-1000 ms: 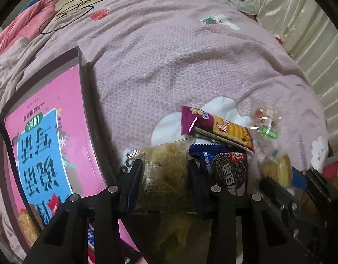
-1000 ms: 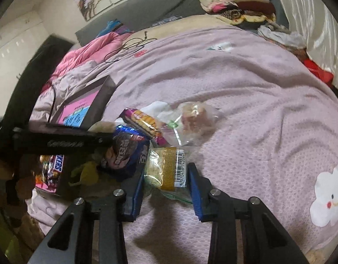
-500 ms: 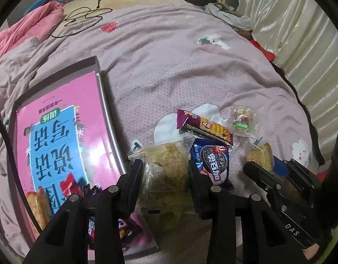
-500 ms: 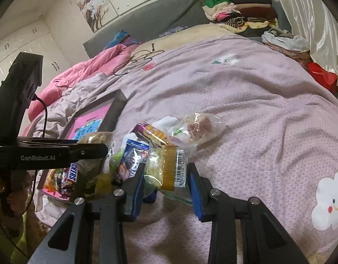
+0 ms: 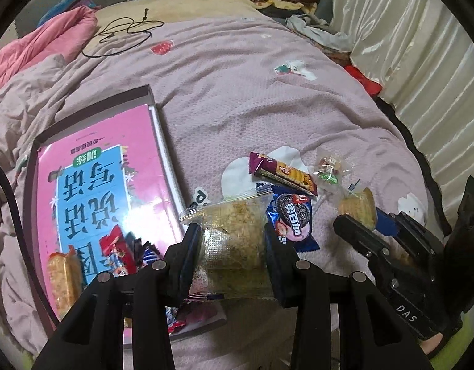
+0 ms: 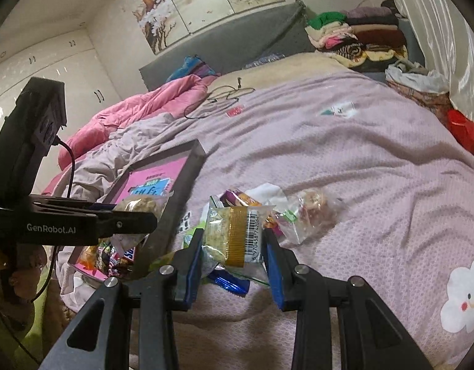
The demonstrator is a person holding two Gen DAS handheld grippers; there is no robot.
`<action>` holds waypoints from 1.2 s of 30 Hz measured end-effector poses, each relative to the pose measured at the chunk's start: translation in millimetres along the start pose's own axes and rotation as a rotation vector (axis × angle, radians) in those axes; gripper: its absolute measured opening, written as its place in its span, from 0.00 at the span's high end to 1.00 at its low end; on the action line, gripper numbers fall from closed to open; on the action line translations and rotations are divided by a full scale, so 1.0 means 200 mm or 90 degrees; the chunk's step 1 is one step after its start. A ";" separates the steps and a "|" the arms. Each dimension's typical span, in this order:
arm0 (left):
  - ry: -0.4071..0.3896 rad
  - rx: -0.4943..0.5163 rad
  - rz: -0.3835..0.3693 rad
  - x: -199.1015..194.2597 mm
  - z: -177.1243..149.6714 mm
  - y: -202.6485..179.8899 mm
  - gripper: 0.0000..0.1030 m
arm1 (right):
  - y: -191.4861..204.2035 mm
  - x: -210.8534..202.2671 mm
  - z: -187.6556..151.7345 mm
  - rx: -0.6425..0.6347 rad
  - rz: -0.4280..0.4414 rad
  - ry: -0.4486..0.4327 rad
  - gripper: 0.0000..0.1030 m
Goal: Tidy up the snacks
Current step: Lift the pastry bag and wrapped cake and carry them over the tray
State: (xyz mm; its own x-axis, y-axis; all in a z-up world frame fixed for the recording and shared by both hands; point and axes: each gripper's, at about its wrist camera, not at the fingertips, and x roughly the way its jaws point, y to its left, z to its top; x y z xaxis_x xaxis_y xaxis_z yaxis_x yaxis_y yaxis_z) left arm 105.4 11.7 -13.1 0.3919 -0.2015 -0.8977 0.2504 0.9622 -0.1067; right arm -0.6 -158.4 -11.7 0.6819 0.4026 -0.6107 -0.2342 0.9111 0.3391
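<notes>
My left gripper (image 5: 234, 243) is shut on a clear-wrapped floss cake (image 5: 234, 234), held above the bed beside a shallow grey box (image 5: 150, 92) with a pink book in its bottom. Several snacks (image 5: 119, 246) lie at the box's near end. My right gripper (image 6: 234, 246) is shut on a small wrapped cake with a barcode (image 6: 237, 231); the same gripper (image 5: 372, 215) and its cake (image 5: 359, 208) appear in the left wrist view. On the bedspread lie an Oreo pack (image 5: 294, 215), a purple biscuit bar (image 5: 283, 172) and a clear candy bag (image 5: 329, 166).
The pink-purple bedspread (image 5: 252, 77) stretches far back. A black cable (image 5: 126, 30) lies near a pink quilt (image 5: 36, 43) at the far left. Folded clothes (image 6: 354, 40) are piled by the headboard. A pale curtain (image 5: 422, 46) hangs along the right side.
Both grippers have risen with their cakes still held. The left wrist view has pulled back, so the box now shows whole and the bed snacks look smaller.
</notes>
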 end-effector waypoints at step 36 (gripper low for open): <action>-0.054 -0.084 0.015 -0.29 -0.13 0.34 0.59 | 0.33 -0.06 0.00 -0.100 0.028 -0.026 0.64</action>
State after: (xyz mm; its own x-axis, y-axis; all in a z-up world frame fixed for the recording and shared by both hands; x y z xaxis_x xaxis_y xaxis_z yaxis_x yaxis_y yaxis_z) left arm 77.4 93.8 20.9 0.4716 -0.1875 -0.8616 0.1242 0.9815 -0.1456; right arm -23.8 -104.2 18.8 0.6952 0.4419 -0.5669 -0.3686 0.8963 0.2467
